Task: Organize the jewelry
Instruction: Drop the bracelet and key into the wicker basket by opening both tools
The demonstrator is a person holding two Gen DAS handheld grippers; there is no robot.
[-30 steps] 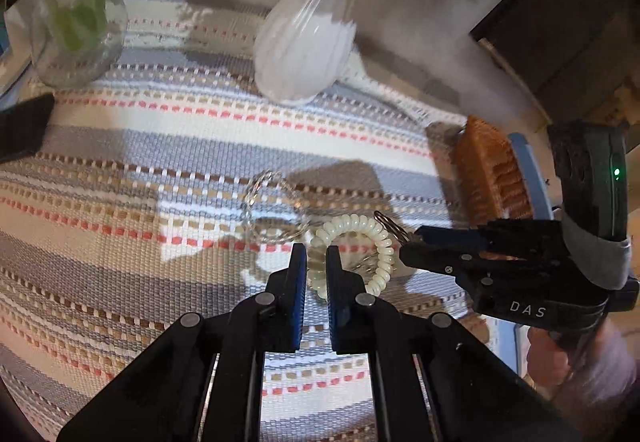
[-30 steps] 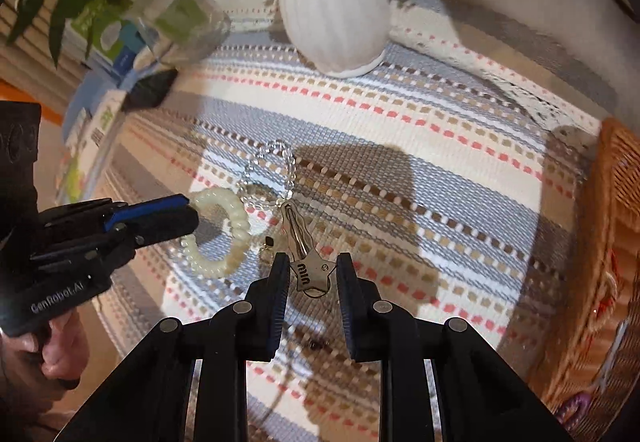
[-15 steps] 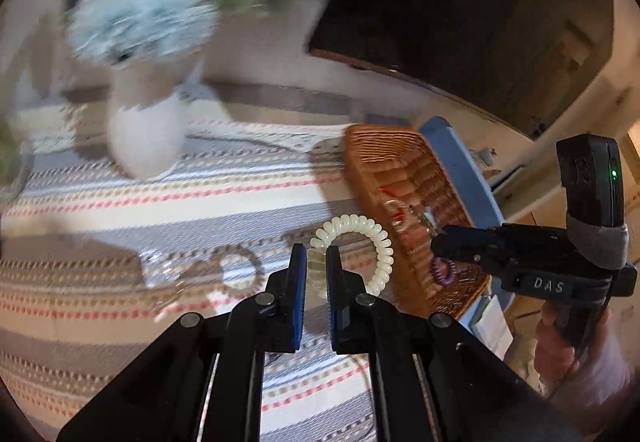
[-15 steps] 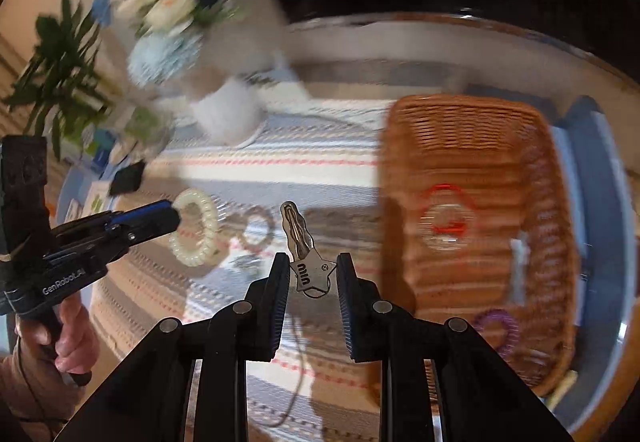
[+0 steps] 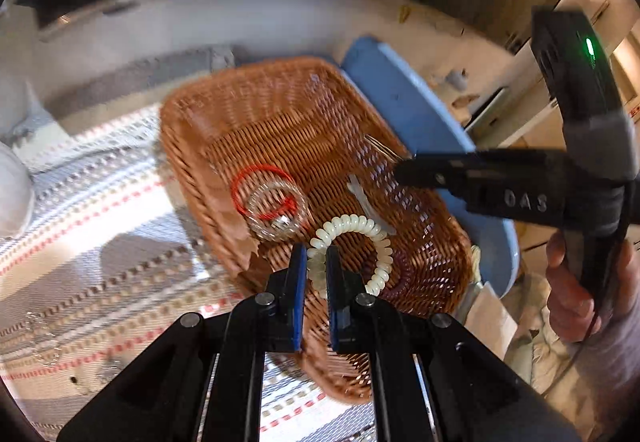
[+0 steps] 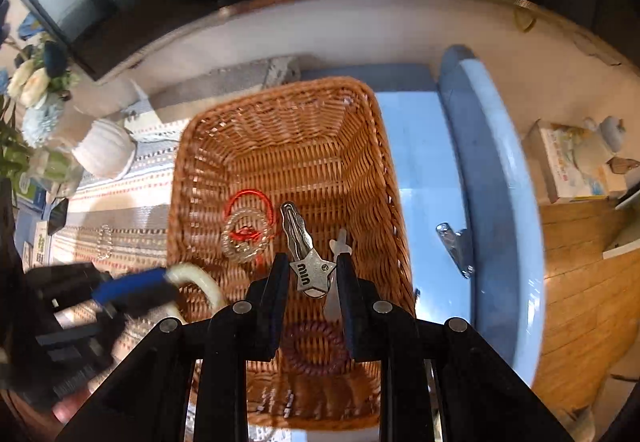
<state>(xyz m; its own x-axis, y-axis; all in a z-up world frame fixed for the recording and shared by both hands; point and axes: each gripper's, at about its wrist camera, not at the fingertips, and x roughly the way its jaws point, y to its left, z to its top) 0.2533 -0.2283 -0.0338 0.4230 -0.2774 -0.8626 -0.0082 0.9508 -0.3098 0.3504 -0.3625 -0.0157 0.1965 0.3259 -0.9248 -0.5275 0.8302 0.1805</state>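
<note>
My left gripper (image 5: 316,274) is shut on a cream coil bracelet (image 5: 352,238) and holds it over the near part of the brown wicker basket (image 5: 200,146). My right gripper (image 6: 313,274) is shut on a silver key with a star-shaped head (image 6: 310,266), held above the basket (image 6: 360,146). Inside the basket lie a red cord loop (image 6: 250,202), a clear bead bracelet (image 6: 244,238), a white clip (image 6: 340,242) and a dark purple coil band (image 6: 316,350). A chain bracelet (image 6: 105,242) lies on the striped cloth (image 5: 92,210). The right gripper also shows in the left view (image 5: 404,170).
A white vase (image 6: 104,150) with flowers stands at the far left of the cloth. A blue tray (image 6: 480,170) lies right of the basket with a metal clip (image 6: 454,246) on it. A wooden floor is beyond it.
Both grippers have swung right from the striped cloth to above the basket, carrying the coil bracelet and the key. The vase has slid to the left edge of view.
</note>
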